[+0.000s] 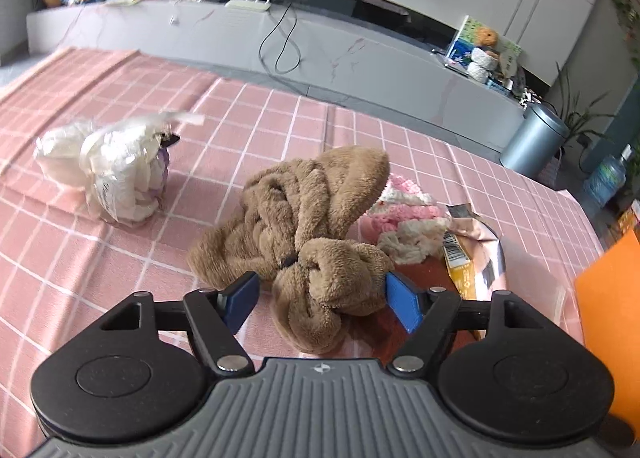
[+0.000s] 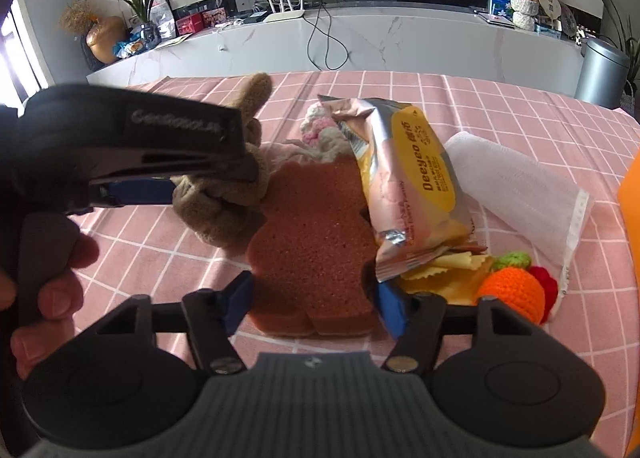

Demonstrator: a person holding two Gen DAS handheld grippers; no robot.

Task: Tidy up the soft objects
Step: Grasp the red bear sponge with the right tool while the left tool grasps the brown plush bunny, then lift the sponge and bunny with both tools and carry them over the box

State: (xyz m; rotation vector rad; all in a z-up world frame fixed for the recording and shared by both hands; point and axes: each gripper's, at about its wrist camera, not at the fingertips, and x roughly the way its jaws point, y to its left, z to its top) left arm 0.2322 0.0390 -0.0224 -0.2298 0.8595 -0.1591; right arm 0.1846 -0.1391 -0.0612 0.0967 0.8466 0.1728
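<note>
A brown fleece cloth [image 1: 304, 226] lies bunched on the pink checked tablecloth [image 1: 120, 242]. My left gripper [image 1: 320, 298] is open with the cloth's near lump between its blue fingers; whether the pads touch it is unclear. It also shows from the side in the right wrist view [image 2: 160, 186], over the cloth [image 2: 224, 214]. My right gripper [image 2: 316, 302] is open around the near end of a brown bear-shaped sponge [image 2: 312, 242]. A pink and cream knitted piece [image 1: 404, 214] lies behind the cloth.
A bag of white soft items [image 1: 116, 170] stands at the left. A snack packet [image 2: 404, 182], a white wrapped roll [image 2: 516, 190] and crocheted orange and red fruit [image 2: 516, 290] lie to the right of the sponge. An orange container [image 1: 612, 322] stands at the right edge.
</note>
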